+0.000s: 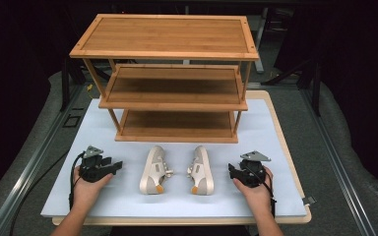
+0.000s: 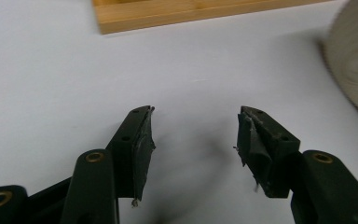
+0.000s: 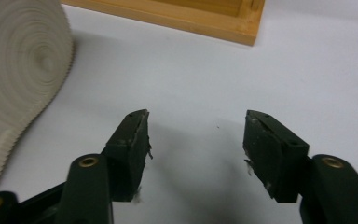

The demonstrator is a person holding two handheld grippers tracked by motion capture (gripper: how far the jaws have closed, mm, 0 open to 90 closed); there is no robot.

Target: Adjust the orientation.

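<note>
Both sets of jaws spread wide and empty, so just slide left gripper (image 1: 119, 166) toward 3 o'clock onto left shoe (image 1: 153, 170), right gripper (image 1: 231, 170) toward 9 onto right shoe (image 1: 201, 170), pinching sidewalls squarely.

Ribbed pale-grey sole of the left beige shoe (image 2: 354, 70) blurred and cut off at the left gripper view's right edge, ribbed sole of the right beige shoe (image 3: 18, 79) cropped at the right gripper view's left edge, three-tier bamboo shoe rack (image 3: 205, 18) seen as a base corner only, forearms cut off at the high view's bottom edge

Matt ribbed rubber shoe soles (image 3: 18, 70), smooth varnished wooden rack (image 1: 165, 73), matt pale table cover (image 1: 103, 137)
</note>
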